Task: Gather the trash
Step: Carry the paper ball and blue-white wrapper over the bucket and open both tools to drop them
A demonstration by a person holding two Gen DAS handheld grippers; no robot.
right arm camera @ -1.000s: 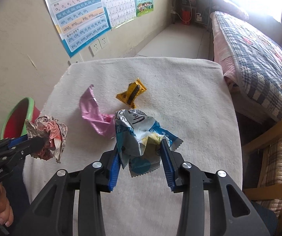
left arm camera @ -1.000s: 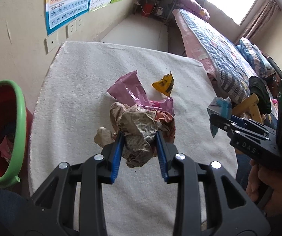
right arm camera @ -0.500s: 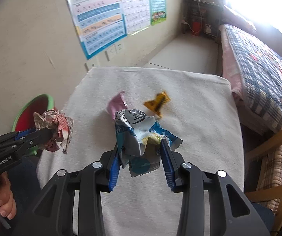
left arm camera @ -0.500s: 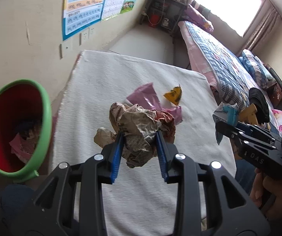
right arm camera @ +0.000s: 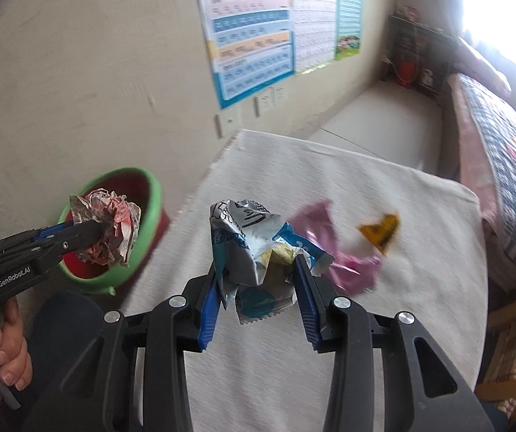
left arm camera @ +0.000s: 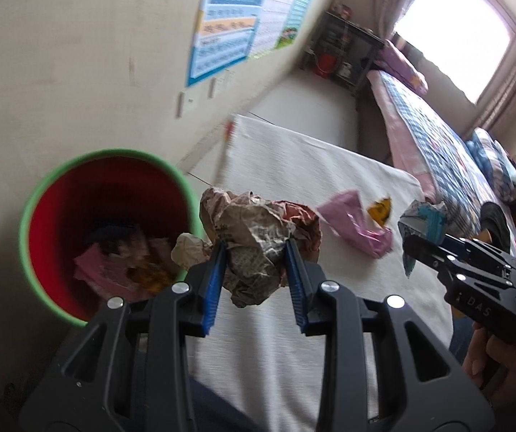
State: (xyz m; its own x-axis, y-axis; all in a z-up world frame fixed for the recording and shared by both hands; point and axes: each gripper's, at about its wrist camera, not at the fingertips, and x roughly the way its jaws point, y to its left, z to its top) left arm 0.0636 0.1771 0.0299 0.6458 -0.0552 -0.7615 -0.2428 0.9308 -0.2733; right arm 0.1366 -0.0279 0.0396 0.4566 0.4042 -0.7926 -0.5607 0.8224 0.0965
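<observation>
Left wrist view. The left gripper (left arm camera: 256,252) is clamped on a crumpled newspaper ball (left arm camera: 258,241); its blue pads press both flanks, and the ball's underside hangs free below them. A pale paper scrap (left arm camera: 189,250) shows at the ball's left edge; whether it belongs to the ball cannot be told. The ball hangs just right of the bin (left arm camera: 41,194), green-rimmed and red inside, which stands beside the table; its lower edge is hidden behind the gripper arm. Litter lies in the bin, blurred and unidentifiable. On the white tablecloth (left arm camera: 294,165) lie a pink wrapper (left arm camera: 358,226) and, just beyond it, a yellow wrapper (left arm camera: 380,210), both smeared by blur. At right the right gripper (left arm camera: 414,241) enters, side-on, gripping a blue-and-white packet (left arm camera: 423,216); the hand (left arm camera: 499,370) on its handle is cut off by the frame edge.

Right wrist view. The right gripper (right arm camera: 258,270) is closed on the blue-and-white packet (right arm camera: 254,244), its print illegible. The pink wrapper (right arm camera: 337,252) is partly hidden behind the packet; the yellow wrapper (right arm camera: 382,232) lies apart on the tablecloth (right arm camera: 402,306). At left the left gripper (right arm camera: 95,232) holds the newspaper ball (right arm camera: 110,230) in front of the bin (right arm camera: 153,201), masking much of its interior. The hand (right arm camera: 5,352) is cropped.
</observation>
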